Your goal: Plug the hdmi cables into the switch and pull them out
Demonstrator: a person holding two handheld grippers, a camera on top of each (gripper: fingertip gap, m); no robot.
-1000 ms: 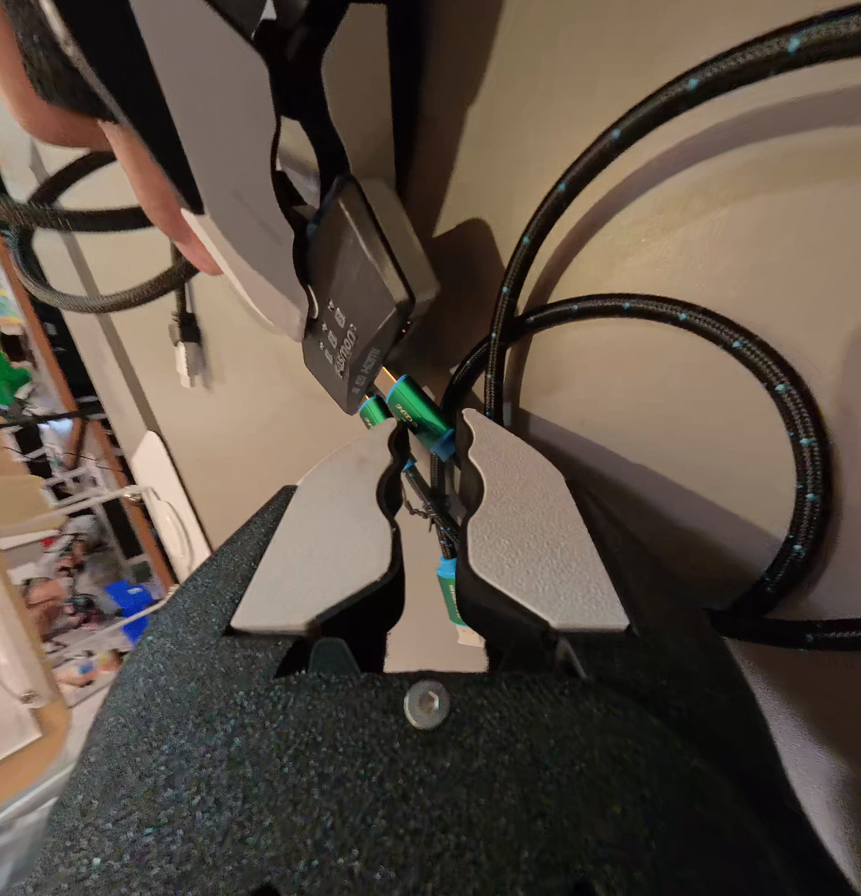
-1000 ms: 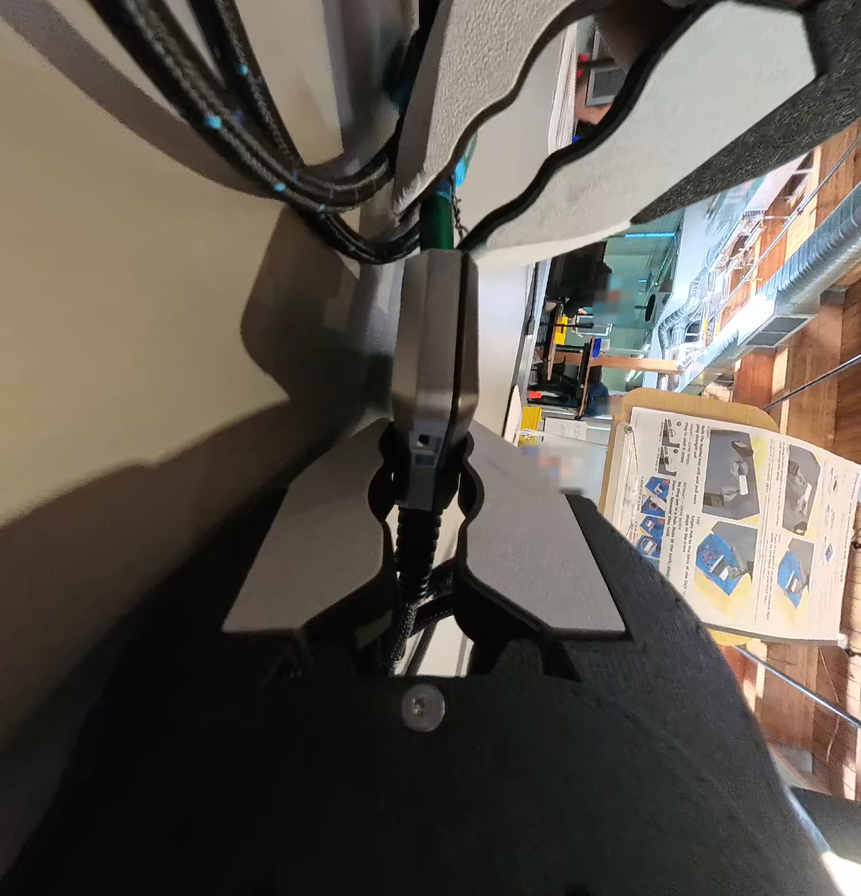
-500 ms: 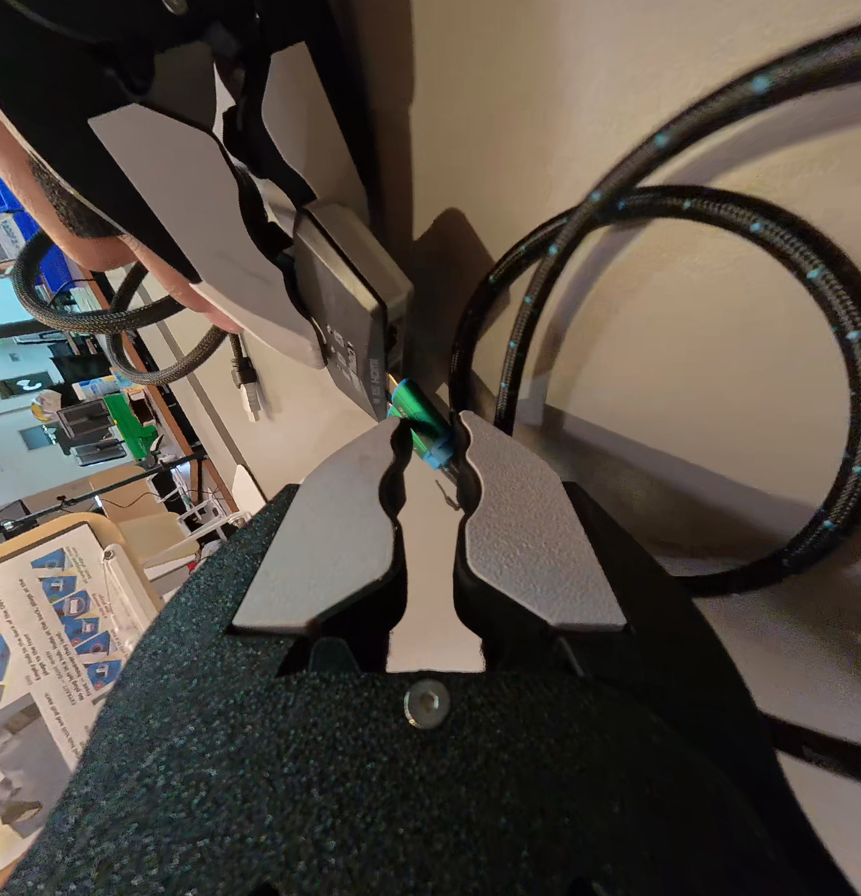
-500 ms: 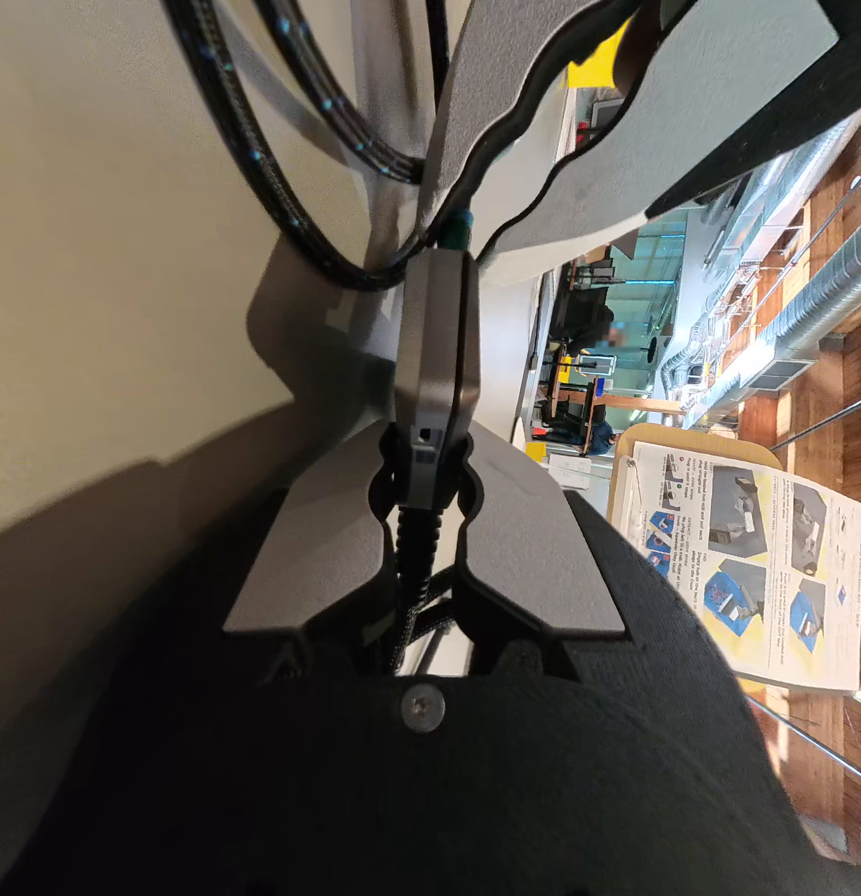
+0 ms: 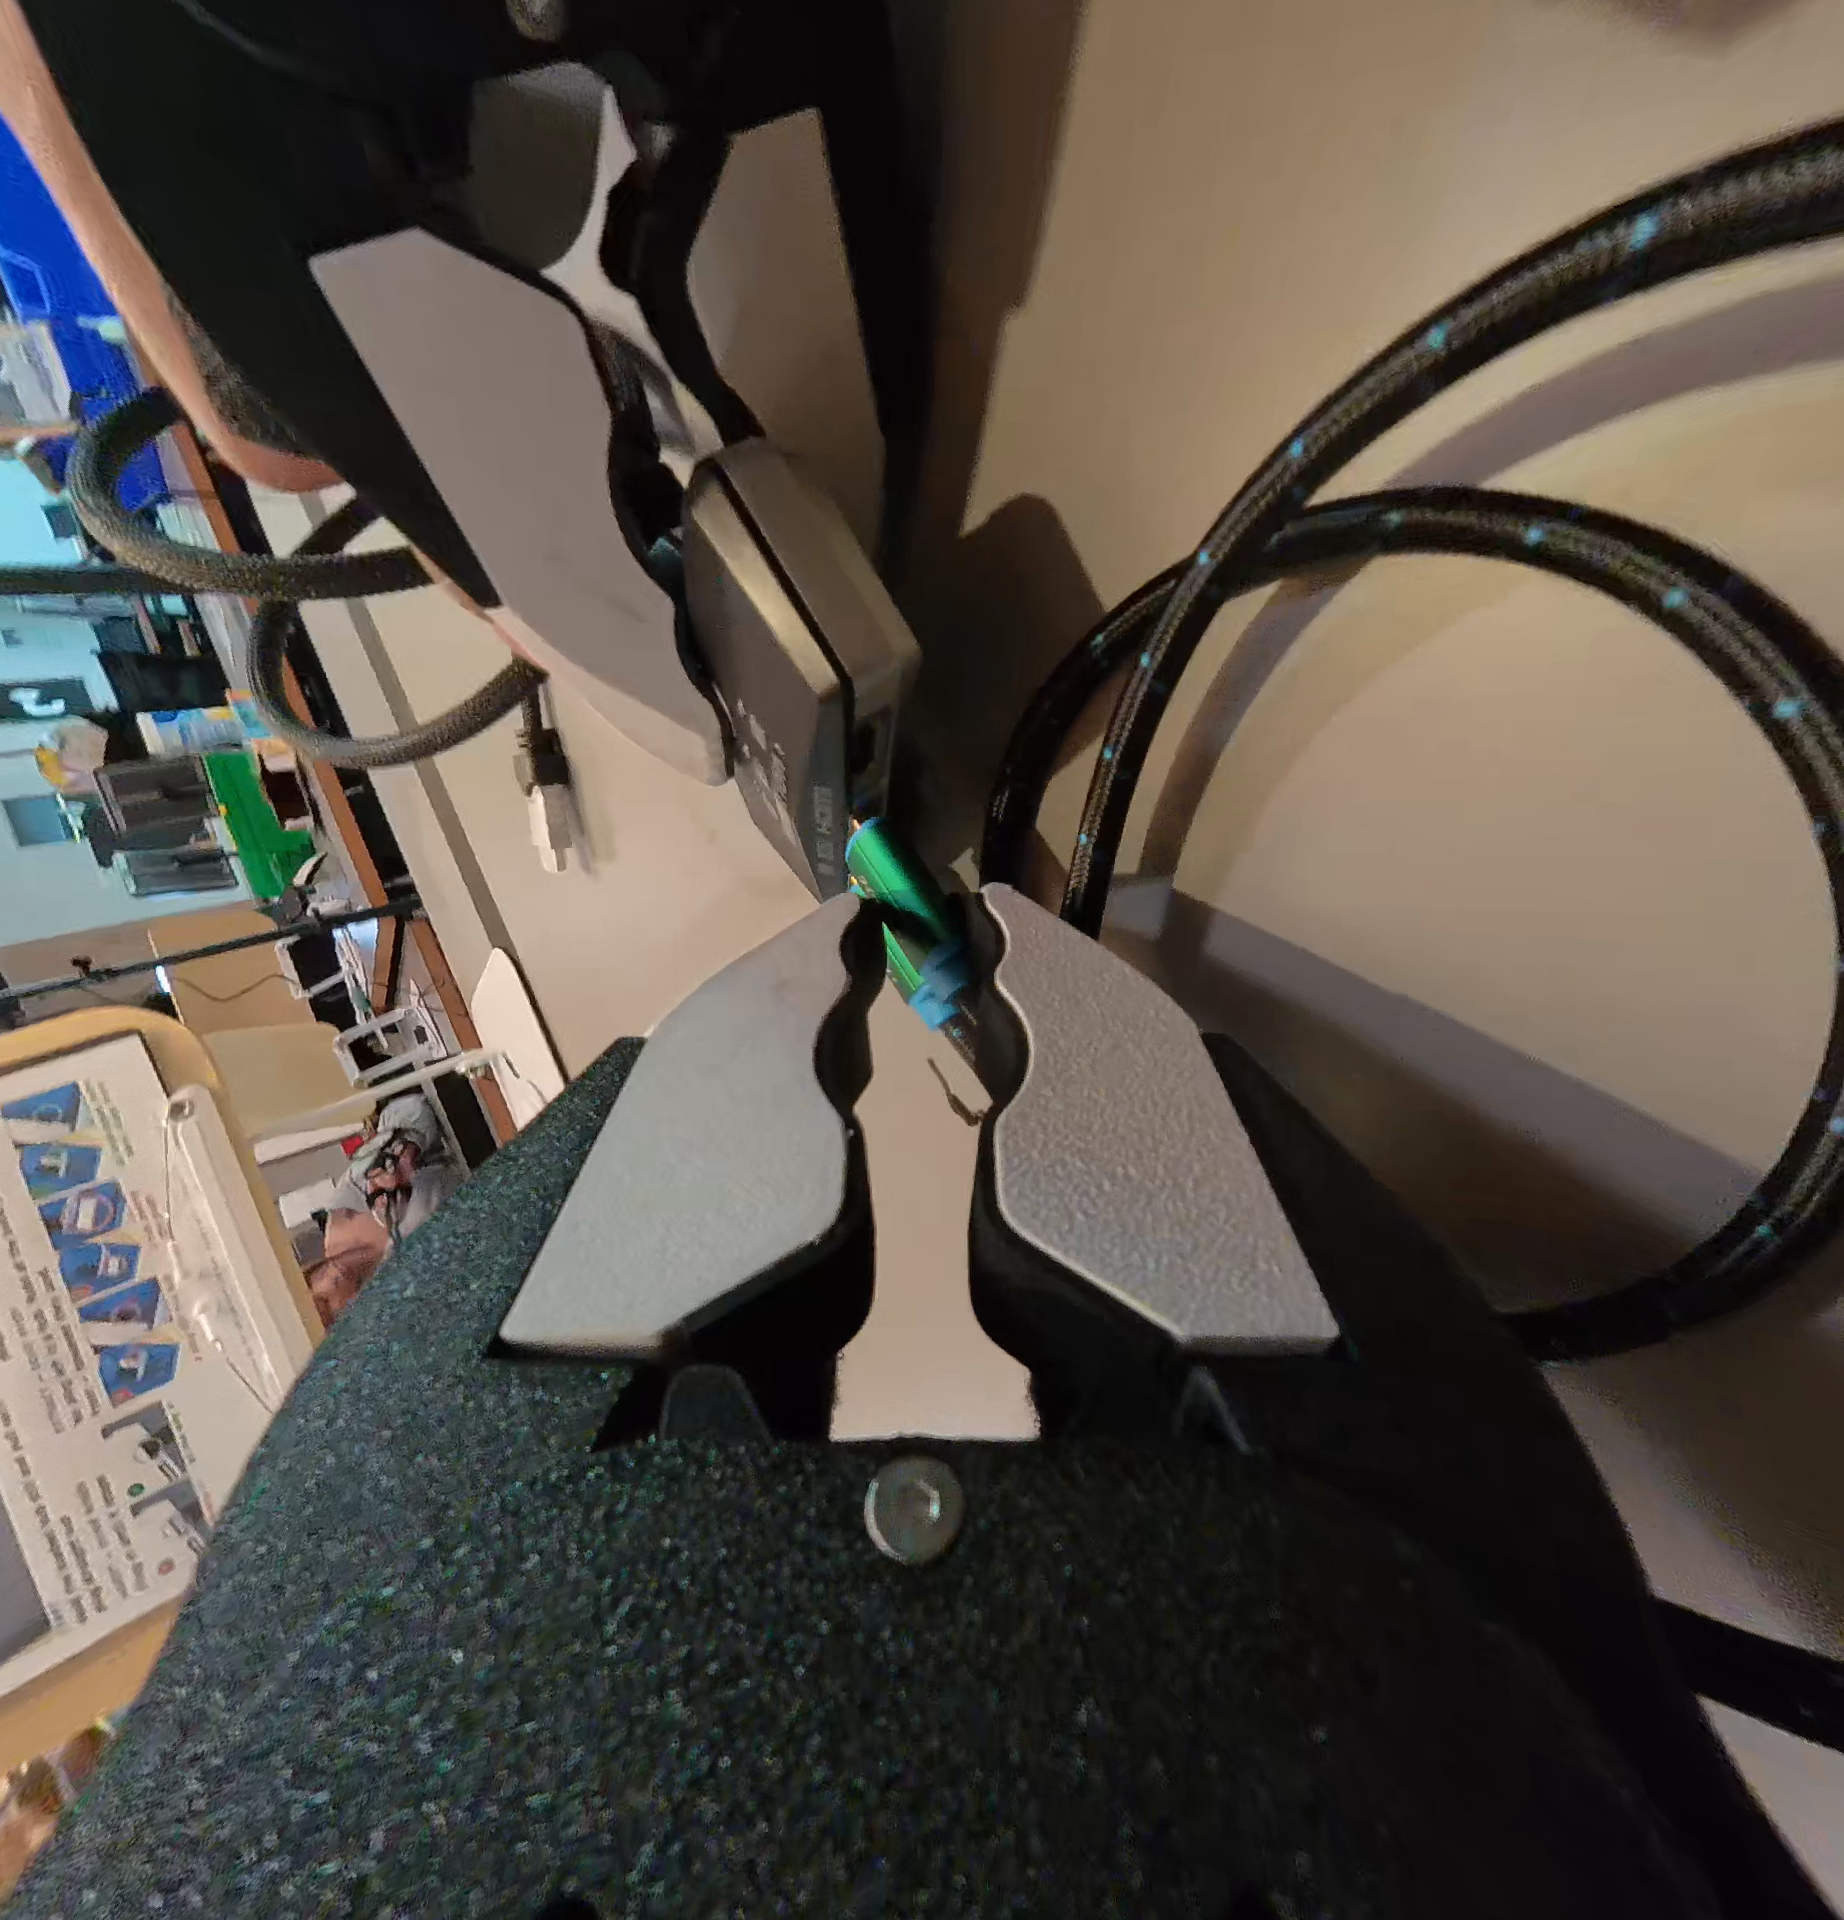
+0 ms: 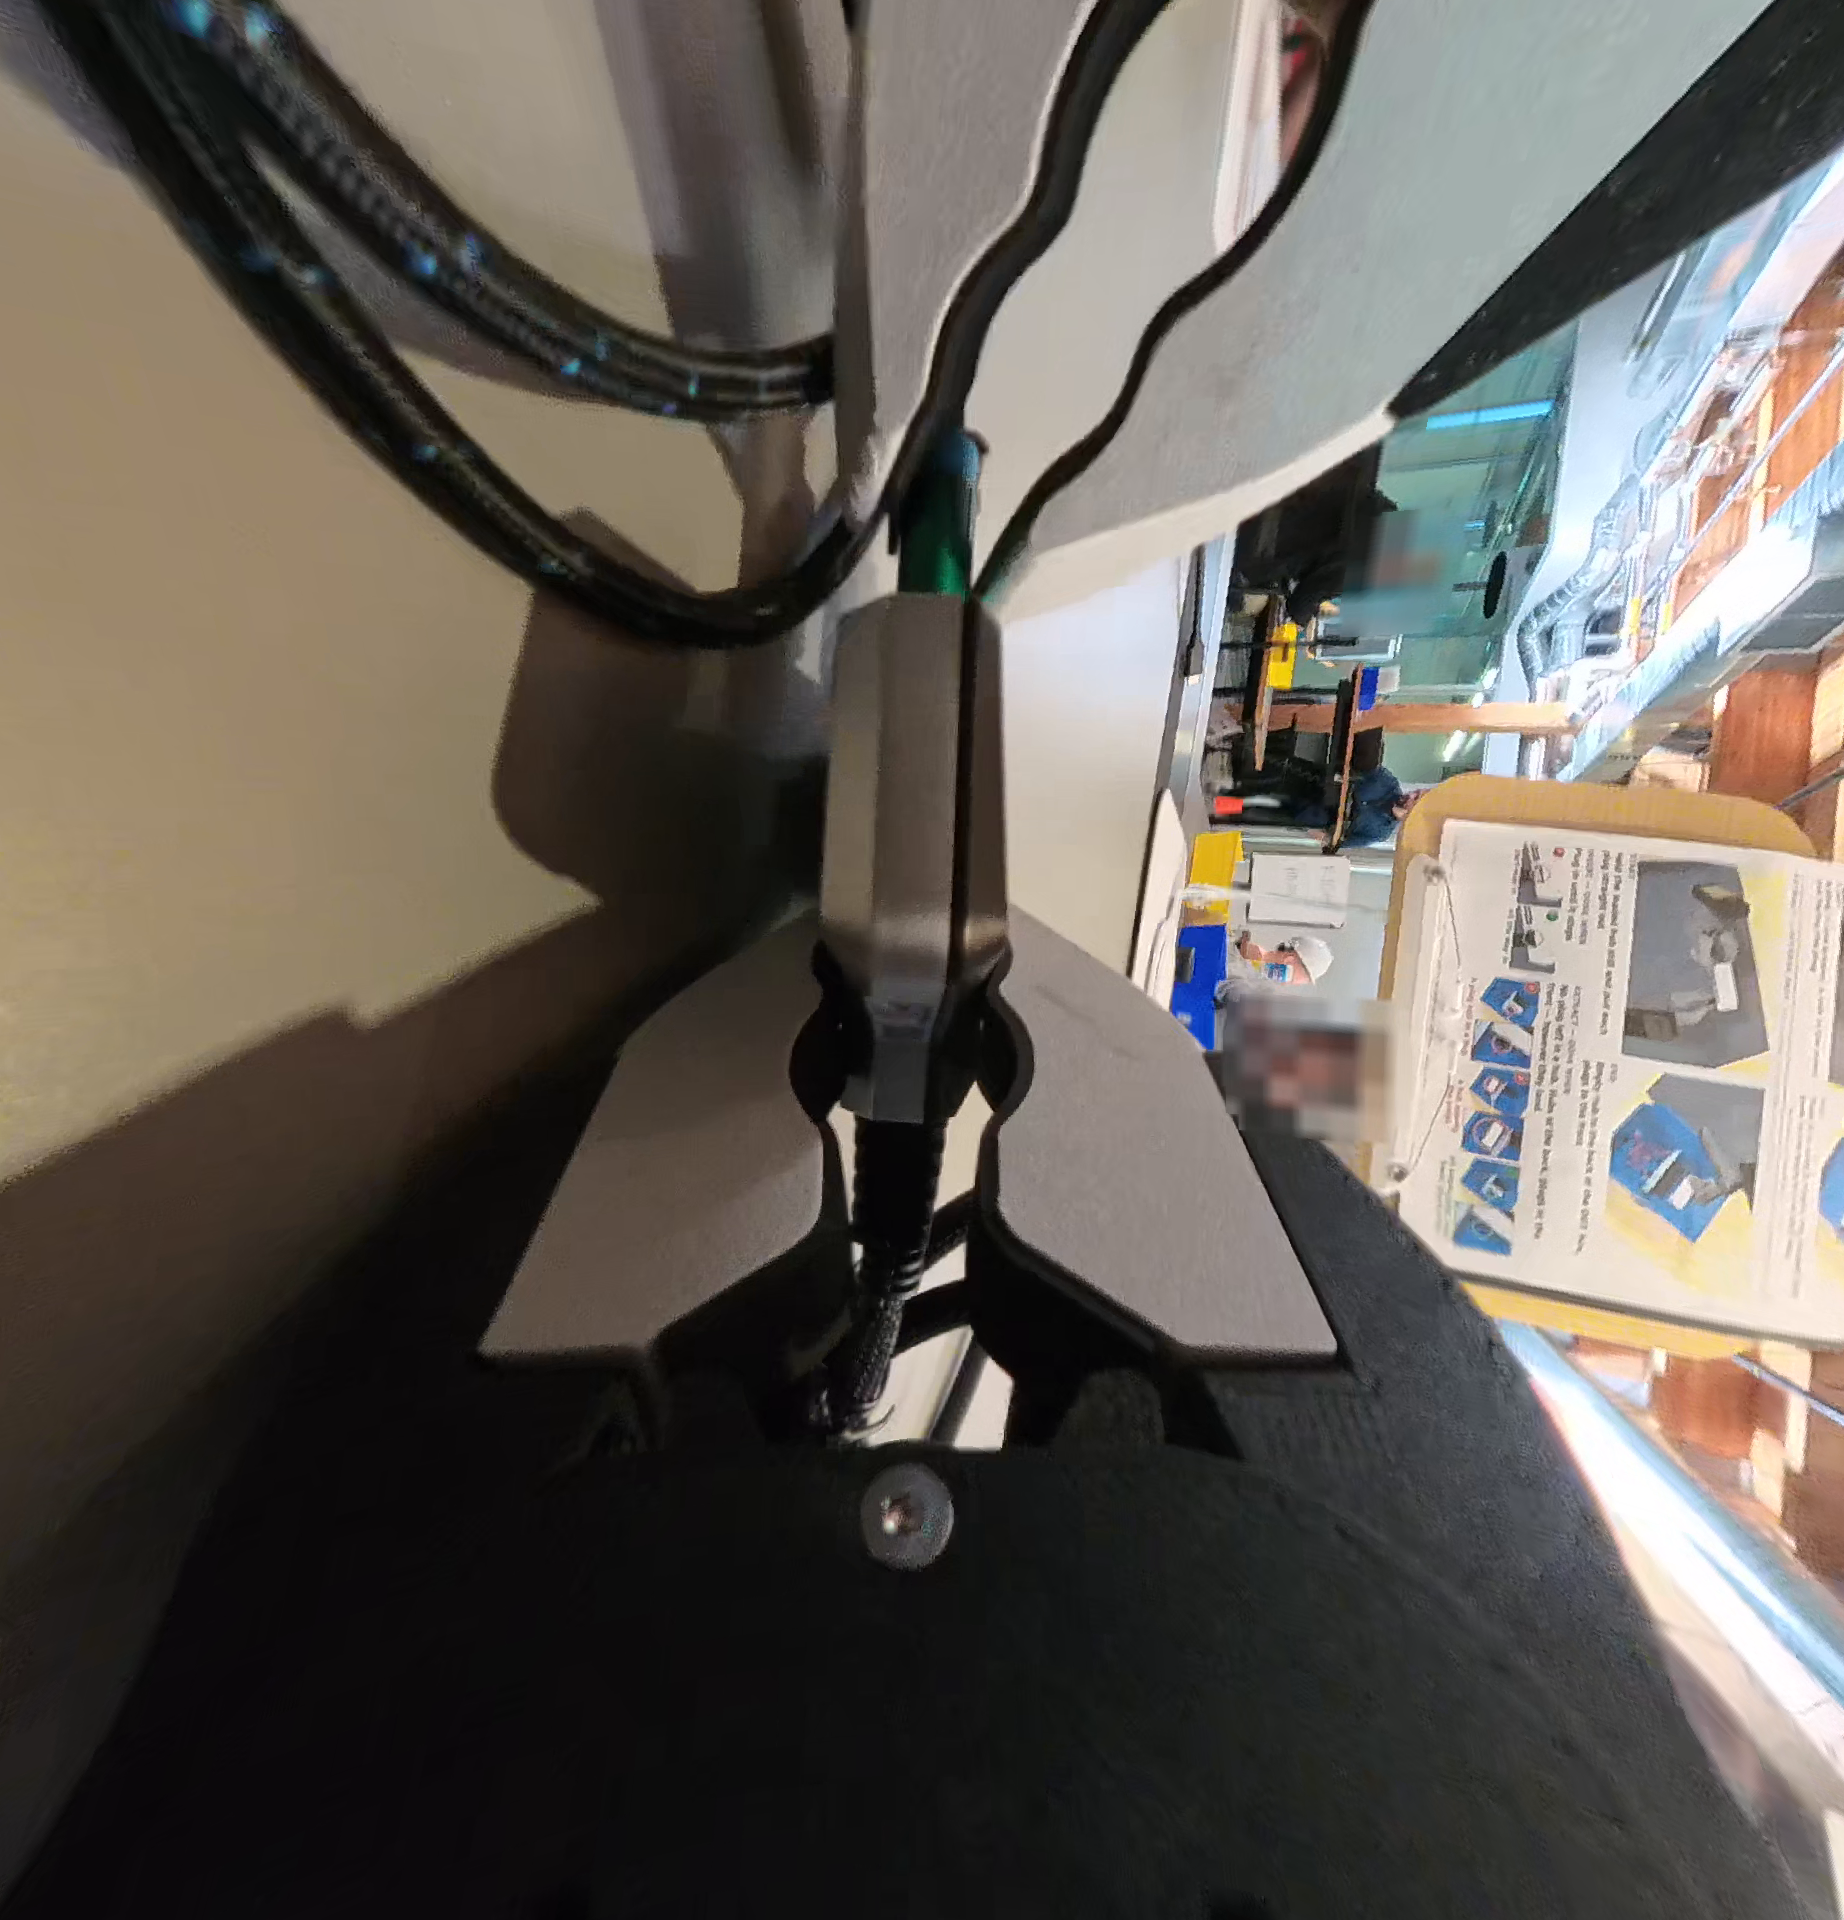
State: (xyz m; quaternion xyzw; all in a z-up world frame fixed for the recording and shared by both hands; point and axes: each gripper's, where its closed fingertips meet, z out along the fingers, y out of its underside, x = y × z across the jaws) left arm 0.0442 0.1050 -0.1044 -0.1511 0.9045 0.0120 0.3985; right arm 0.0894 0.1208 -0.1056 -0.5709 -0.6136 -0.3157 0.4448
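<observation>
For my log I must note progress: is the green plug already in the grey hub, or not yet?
Done: right gripper clamps the grey hub. In hand: left gripper holds the green plug, whose tip sits at the hub's edge. Left: full seating, which cannot be confirmed.

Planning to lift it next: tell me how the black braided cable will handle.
The cable lies in loose loops, so it is probably floppy and will sag and trail. Its woven sheath should grip rather than slip. The green plug looks rigid, likely the firmer handhold.
</observation>
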